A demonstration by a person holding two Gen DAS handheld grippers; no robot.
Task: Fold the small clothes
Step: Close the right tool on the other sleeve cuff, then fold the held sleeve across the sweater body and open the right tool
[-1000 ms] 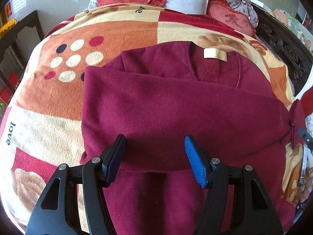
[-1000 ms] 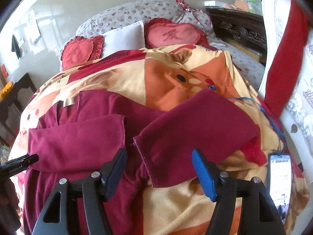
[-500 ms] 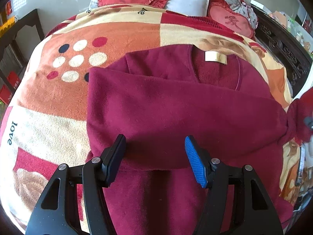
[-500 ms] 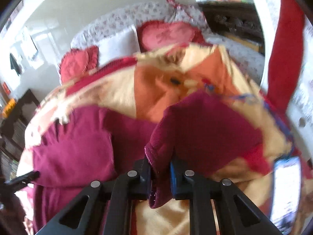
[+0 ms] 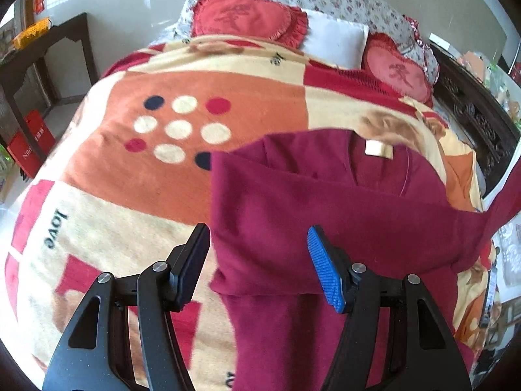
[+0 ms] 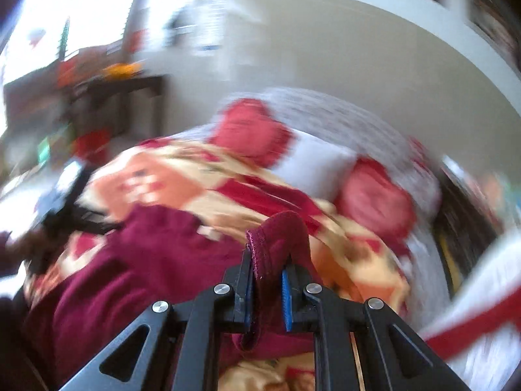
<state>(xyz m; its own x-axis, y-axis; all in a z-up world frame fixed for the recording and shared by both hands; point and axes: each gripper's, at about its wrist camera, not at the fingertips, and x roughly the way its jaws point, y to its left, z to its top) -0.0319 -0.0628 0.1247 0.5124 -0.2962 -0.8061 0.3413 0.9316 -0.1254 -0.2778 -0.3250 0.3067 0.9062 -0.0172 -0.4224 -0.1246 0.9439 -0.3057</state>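
Note:
A dark red sweater (image 5: 325, 215) lies on the patterned blanket (image 5: 156, 169), one sleeve folded flat across its chest, a pale neck label (image 5: 378, 148) showing. My left gripper (image 5: 259, 265) hovers open above the folded sleeve's lower left edge, nothing between its fingers. In the right wrist view, my right gripper (image 6: 267, 277) is shut on the cuff of the other sleeve (image 6: 276, 238), lifted off the bed. That raised sleeve (image 5: 508, 195) shows at the right edge of the left wrist view. The right wrist view is blurred.
Two red heart cushions (image 5: 247, 19) (image 5: 397, 71) and a white pillow (image 5: 335, 40) lie at the head of the bed. A dark wooden table (image 5: 49, 52) stands left of the bed, carved dark furniture (image 5: 472, 110) on the right. A phone (image 5: 488, 299) lies at the blanket's right edge.
My right gripper closed on the sleeve's cuff and lifted it up off the blanket, rolling as it rose. My left gripper pulled back and up, staying open.

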